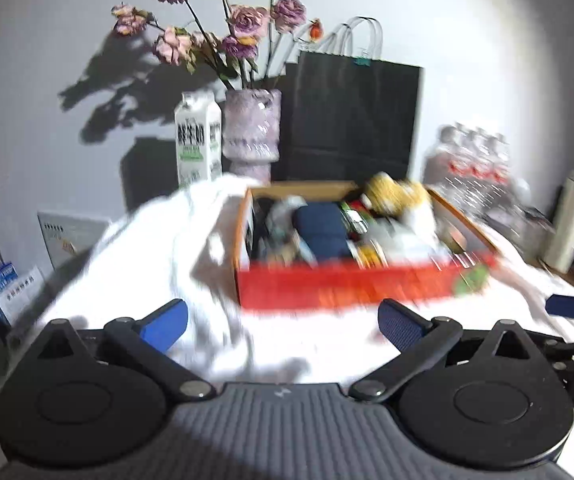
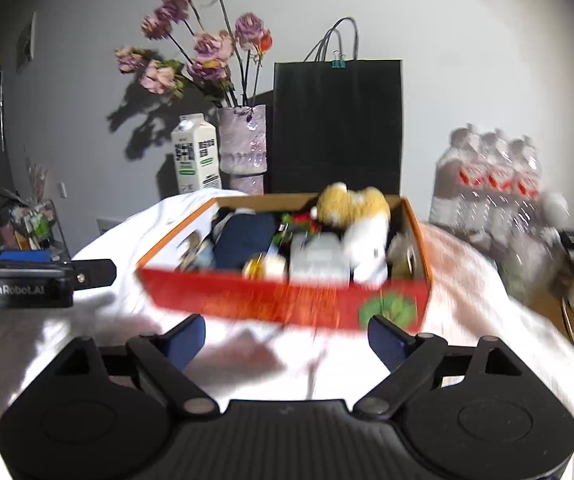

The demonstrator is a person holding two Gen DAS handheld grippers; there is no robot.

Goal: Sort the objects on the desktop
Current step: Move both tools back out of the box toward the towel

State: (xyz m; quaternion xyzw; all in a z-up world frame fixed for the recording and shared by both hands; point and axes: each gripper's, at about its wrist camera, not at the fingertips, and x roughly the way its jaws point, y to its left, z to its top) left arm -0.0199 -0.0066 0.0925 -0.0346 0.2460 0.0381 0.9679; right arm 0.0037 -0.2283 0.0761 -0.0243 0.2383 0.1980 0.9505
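Your left gripper (image 1: 283, 318) hangs over the white cloth (image 1: 159, 248) with its 2 blue pads spread wide and nothing between them; your right gripper (image 2: 287, 338) does the same, jaws parted and empty; both point at the red box (image 2: 283, 300), which sits on the cloth just ahead of the fingertips, blurred by motion; inside it you can see a dark blue pouch (image 1: 321, 230) near the middle, a yellow and white plush toy (image 2: 357, 216) toward the far right corner, and a jumble of smaller items too smeared to name; behind the box stand a milk carton (image 1: 199, 140), a pale purple vase (image 1: 251, 128) of faded roses, and a black paper bag (image 2: 337, 124) with a clip at its top; a shrink-wrapped pack of water bottles (image 2: 491, 184) rests to the right of the box; in the right wrist view your left gripper shows at the left edge, level with the box
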